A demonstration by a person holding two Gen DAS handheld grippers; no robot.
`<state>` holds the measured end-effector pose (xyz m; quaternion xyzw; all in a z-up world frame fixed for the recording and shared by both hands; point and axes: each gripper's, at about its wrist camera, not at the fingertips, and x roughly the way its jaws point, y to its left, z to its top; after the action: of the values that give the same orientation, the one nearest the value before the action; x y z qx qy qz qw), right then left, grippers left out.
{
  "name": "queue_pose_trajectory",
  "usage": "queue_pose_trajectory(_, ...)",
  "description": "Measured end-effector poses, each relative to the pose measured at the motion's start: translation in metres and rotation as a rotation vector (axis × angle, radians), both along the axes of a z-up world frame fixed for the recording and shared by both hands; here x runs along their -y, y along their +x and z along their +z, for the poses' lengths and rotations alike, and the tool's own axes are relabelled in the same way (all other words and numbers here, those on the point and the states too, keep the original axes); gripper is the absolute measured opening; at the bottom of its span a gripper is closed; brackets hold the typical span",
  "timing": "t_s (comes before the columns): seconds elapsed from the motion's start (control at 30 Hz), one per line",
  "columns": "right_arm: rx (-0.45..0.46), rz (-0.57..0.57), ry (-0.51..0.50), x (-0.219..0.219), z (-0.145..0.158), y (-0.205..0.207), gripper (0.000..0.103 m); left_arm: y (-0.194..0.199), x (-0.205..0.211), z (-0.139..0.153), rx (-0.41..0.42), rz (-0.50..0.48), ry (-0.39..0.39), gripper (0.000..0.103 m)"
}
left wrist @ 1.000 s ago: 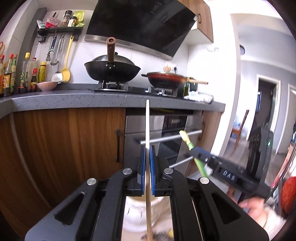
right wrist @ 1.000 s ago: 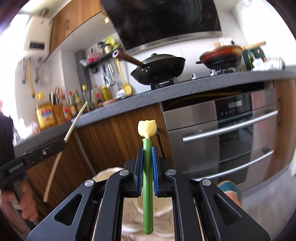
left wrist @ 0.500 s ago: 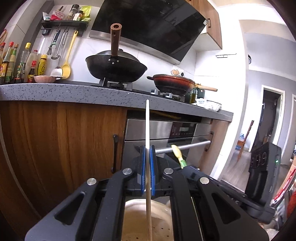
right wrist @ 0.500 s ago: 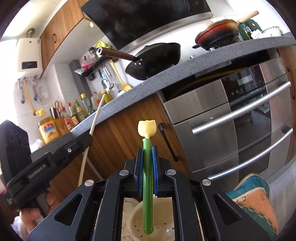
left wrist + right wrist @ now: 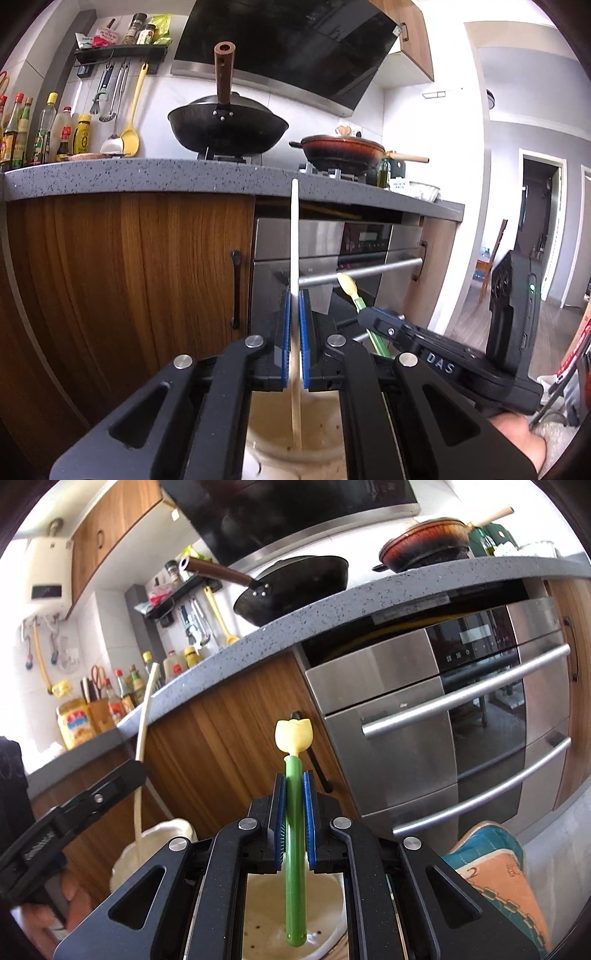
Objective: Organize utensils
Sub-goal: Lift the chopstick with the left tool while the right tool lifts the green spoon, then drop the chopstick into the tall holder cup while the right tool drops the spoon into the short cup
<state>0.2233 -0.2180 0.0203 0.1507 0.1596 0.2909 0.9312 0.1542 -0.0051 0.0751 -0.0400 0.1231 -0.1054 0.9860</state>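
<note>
Here, biggest first: wood-front cabinet fills the left of the L wrist view, w/ a steel oven to its right and a grey speckled counter running across both. On the counter, far side, a black wok w/ brown handle sits left of a red-brown pan; sauce bottles stand at far left. Near the bottom of both views sits a cream utensil holder, round, w/ drain holes in its floor. L gripper is clamped tight on a pale chopstick, blue pads pressing both sides; the stick stands about upright, lower end down inside the holder, top reaching up to counter level. R gripper is closed on a green-handled utensil w/ a pale yellow tulip-shaped tip on top; its green butt end hangs inside the holder, close to the floor — touching or not, can't tell. In the L view the R gripper comes in from the right, near the chopstick. A hand holds the L gripper's grip at the near left of the R view. A teal and orange slipper shows near right.
</note>
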Motion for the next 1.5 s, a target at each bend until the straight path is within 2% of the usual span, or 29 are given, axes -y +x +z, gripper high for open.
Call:
queue_pose_trajectory(0.27,0.004,-0.010,-0.052,0.006,0.001,-0.027,0.010,-0.021,-0.008,-0.002,-0.081,0.013,0.004,0.004)
queue_pose_trajectory(0.5,-0.012,-0.021,-0.084,0.009,-0.005,-0.042,0.010,-0.032,-0.004,-0.006,-0.104,0.041,0.046,0.006)
queue_pose_trajectory(0.57,-0.011,-0.018,-0.093,0.009,-0.006,-0.045,0.010,-0.033,-0.005,-0.006,-0.108,0.045,0.040,0.013)
queue_pose_trajectory(0.63,-0.009,-0.023,-0.115,0.006,-0.006,-0.047,0.010,-0.036,-0.007,-0.005,-0.106,0.052,0.034,0.030)
queue_pose_trajectory(0.73,0.002,-0.041,-0.159,0.002,-0.008,-0.049,0.010,-0.039,-0.009,-0.004,-0.098,0.063,0.035,0.044)
queue_pose_trajectory(1.0,0.004,-0.047,-0.187,0.001,-0.011,-0.049,0.011,-0.044,-0.014,-0.002,-0.088,0.099,0.023,0.058)
queue_pose_trajectory(1.07,-0.001,-0.047,-0.191,0.001,-0.012,-0.048,0.011,-0.046,-0.016,-0.002,-0.089,0.103,0.020,0.058)
queue_pose_trajectory(1.13,0.000,-0.054,-0.192,0.001,-0.012,-0.049,0.017,-0.048,-0.017,-0.003,-0.093,0.104,0.017,0.059)
queue_pose_trajectory(1.3,0.002,-0.062,-0.189,0.002,-0.012,-0.051,0.020,-0.054,-0.020,-0.002,-0.094,0.110,0.012,0.059)
queue_pose_trajectory(1.4,0.004,-0.070,-0.176,0.006,-0.011,-0.056,0.038,-0.060,-0.022,0.000,-0.093,0.115,0.011,0.060)
queue_pose_trajectory(1.47,0.006,-0.076,-0.170,0.010,-0.009,-0.061,0.042,-0.064,-0.024,0.001,-0.092,0.116,0.007,0.065)
queue_pose_trajectory(1.5,0.007,-0.084,-0.169,0.012,-0.008,-0.065,0.047,-0.067,-0.025,0.002,-0.092,0.118,0.004,0.069)
